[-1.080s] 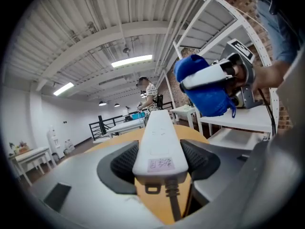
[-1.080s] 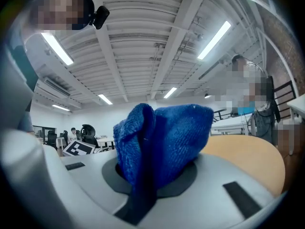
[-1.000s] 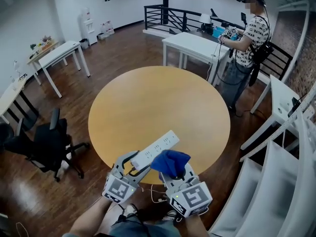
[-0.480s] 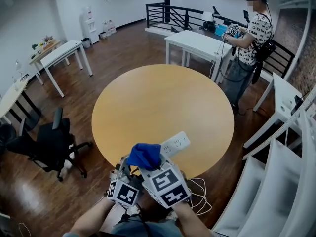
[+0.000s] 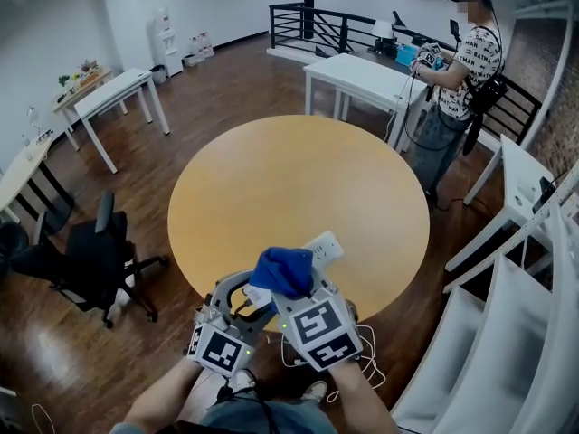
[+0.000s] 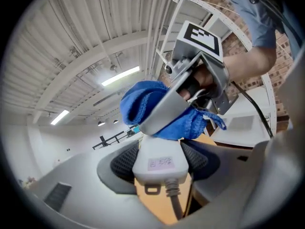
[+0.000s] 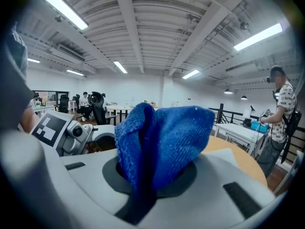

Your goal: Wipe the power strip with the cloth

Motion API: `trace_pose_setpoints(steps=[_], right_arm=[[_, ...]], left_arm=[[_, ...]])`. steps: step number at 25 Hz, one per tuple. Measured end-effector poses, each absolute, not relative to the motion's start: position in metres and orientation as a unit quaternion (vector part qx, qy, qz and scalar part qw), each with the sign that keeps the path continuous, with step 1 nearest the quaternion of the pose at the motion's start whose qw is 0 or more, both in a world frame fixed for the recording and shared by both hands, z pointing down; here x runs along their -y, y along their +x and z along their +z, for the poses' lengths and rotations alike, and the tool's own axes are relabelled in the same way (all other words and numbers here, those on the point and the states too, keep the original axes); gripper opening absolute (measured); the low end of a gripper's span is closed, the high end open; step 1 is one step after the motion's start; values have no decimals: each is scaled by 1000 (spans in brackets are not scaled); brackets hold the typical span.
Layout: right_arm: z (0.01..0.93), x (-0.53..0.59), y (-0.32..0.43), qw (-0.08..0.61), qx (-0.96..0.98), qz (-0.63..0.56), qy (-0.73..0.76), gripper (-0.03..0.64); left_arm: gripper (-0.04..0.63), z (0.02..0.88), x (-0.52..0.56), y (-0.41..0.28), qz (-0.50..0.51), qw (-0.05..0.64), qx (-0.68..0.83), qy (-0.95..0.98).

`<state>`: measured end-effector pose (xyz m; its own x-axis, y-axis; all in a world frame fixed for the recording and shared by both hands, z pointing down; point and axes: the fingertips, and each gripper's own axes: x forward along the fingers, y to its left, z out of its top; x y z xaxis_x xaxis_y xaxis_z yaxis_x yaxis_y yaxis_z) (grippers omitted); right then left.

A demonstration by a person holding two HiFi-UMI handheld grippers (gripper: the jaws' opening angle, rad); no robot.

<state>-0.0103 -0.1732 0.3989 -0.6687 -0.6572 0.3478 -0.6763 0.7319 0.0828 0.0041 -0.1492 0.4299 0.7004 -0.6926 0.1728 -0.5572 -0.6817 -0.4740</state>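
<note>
A white power strip juts over the near edge of the round wooden table. My left gripper is shut on its cable end, the dark pads pressing both sides. A blue cloth lies on top of the strip's middle, bunched in my right gripper, which is shut on it. In the right gripper view the cloth bulges out between the two jaws. Seen from the left gripper, the cloth and the right gripper sit just above the strip. Most of the strip is hidden under the cloth.
A person stands by a white table at the back right. A black office chair is at the left, white shelving at the right. White cable trails on the floor below my hands.
The right gripper with the cloth swept left along the strip, then came back a little toward its far end. The left gripper kept its hold on the strip's cable end.
</note>
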Motion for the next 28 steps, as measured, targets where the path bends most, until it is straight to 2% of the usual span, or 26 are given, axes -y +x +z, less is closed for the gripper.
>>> trace_pose_setpoints(steps=[17,28], right_arm=[[365,235,102,191,856,-23,480,52],[361,216,64,191,873,-37,447,52]], left_arm=[[287,411,147,-2,-150,200,-341,-906],[286,403,148,3,-147,211,-340,-904]])
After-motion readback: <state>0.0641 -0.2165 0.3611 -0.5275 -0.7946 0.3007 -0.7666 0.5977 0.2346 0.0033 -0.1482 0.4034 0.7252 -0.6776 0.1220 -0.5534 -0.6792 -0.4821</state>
